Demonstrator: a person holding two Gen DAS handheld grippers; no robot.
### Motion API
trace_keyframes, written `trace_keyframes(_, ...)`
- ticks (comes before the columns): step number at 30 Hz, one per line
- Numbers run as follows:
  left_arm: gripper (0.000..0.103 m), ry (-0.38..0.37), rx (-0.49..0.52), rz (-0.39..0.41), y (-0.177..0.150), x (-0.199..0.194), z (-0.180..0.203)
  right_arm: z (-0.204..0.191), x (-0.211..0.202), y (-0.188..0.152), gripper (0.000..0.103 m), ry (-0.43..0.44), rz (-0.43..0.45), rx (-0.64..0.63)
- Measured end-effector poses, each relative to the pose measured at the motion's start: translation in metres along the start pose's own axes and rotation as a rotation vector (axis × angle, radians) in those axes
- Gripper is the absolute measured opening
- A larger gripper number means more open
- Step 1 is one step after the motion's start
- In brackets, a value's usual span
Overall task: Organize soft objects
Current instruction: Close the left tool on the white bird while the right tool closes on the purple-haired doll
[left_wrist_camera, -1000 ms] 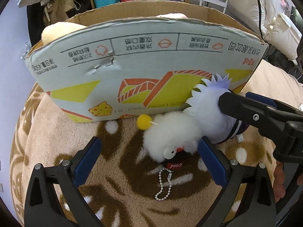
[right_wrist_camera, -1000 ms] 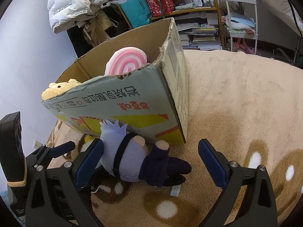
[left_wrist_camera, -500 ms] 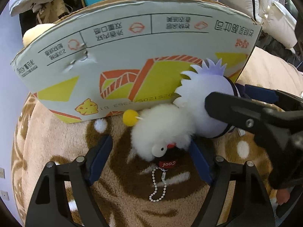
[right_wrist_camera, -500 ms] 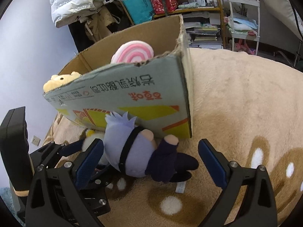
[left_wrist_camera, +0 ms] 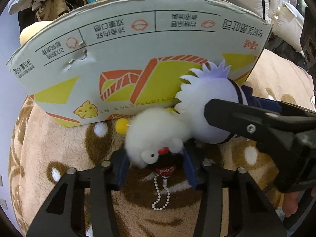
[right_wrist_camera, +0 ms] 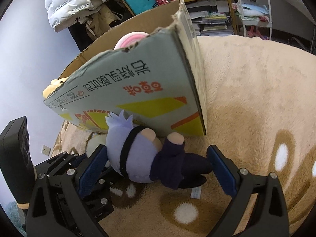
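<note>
Fluffy white plush keychain (left_wrist_camera: 156,134) sits at frame centre on a tan patterned blanket (left_wrist_camera: 59,158), pinched by the left gripper (left_wrist_camera: 156,169), whose fingers have just been closing. Beside it, a purple-haired doll (right_wrist_camera: 142,156) lies between the right gripper's (right_wrist_camera: 158,169) spread fingers, against a cardboard box (left_wrist_camera: 138,59).

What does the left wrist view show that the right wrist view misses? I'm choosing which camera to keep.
Only the left wrist view shows the left gripper, whose jaws have just been closing on the fluffy white toy, and its bead chain. Only the right wrist view shows the open right gripper straddling the doll, plus a pink toy inside the box. Both show box, doll and blanket.
</note>
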State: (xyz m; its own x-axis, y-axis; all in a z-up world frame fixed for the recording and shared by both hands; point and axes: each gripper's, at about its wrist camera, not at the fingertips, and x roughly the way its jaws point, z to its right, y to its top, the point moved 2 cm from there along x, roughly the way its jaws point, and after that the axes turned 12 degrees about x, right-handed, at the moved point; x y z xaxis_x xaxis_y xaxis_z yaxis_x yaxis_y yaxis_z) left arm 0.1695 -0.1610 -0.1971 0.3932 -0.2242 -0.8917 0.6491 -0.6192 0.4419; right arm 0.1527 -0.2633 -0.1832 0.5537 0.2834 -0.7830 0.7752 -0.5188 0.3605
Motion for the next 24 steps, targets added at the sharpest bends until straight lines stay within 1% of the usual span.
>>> trace_keyframes(4,0.038,0.002,0.001,0.004,0.004,-0.006,0.007,-0.002,0.001,-0.001,0.103,-0.003,0.001,-0.003)
trace_keyframes(8,0.037,-0.017,-0.041,0.008,0.001,-0.011,0.0,-0.004,-0.001,-0.001,0.102,0.009,0.014,0.0)
trace_keyframes(10,0.037,-0.013,-0.054,0.011,0.001,-0.01,-0.004,-0.004,-0.002,0.0,0.102,0.004,0.017,-0.006)
trace_keyframes(13,0.039,-0.013,-0.062,0.009,-0.001,-0.01,-0.006,-0.005,-0.002,0.0,0.102,0.009,0.013,-0.006)
trace_keyframes(17,0.039,-0.002,-0.047,0.019,-0.001,-0.009,-0.007,-0.004,-0.001,0.0,0.102,0.012,0.011,-0.004)
trace_keyframes(19,0.038,-0.006,-0.052,0.025,-0.001,-0.008,-0.005,-0.004,-0.001,0.0,0.101,0.011,0.011,-0.006)
trace_keyframes(21,0.037,-0.012,-0.059,0.033,-0.001,-0.009,-0.005,-0.005,0.0,0.0,0.099,0.01,0.01,-0.011)
trace_keyframes(24,0.034,-0.028,-0.077,0.043,0.002,-0.008,-0.007,-0.008,-0.002,-0.002,0.097,-0.009,0.029,-0.029)
